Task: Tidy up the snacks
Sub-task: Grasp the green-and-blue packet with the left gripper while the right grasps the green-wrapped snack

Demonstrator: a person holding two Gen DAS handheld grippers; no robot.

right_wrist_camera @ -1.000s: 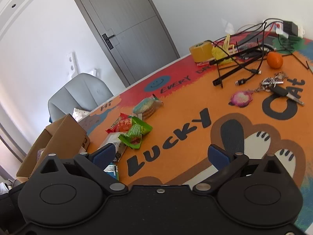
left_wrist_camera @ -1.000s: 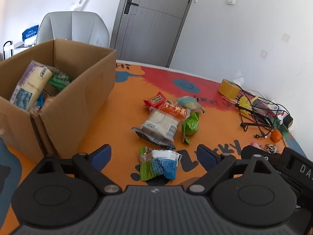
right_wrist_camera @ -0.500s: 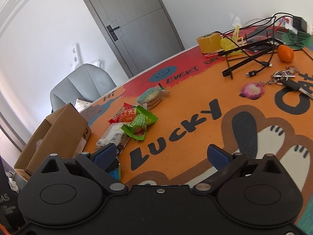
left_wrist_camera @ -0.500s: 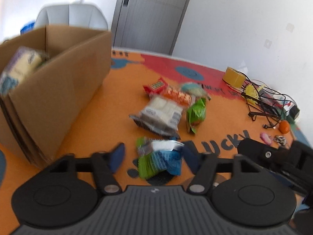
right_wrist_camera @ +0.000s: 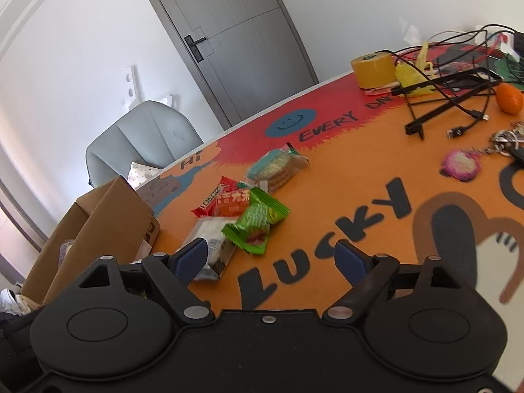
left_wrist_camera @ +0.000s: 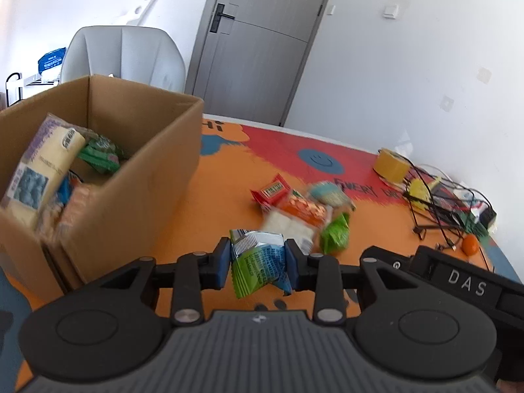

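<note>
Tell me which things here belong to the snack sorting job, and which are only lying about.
Job: cardboard box; green-blue packet between the closing pads of the left hand-held gripper; green packet; red packet; white packet; cracker pack.

Lying about: tape roll; cables; orange; keys.

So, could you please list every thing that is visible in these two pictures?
cardboard box: one, brown, left, snacks inside
green-blue packet: one, between left pads
loose snack packets: about five, mixed colours, mid-mat
mat: one, orange and red
tape roll: one, yellow, far right
cables: several, black, far right
orange: one, by cables
keys: one bunch, pink charm
chair: one, grey
door: one, grey
left gripper: closing on packet
right gripper: closing, nothing between
</note>
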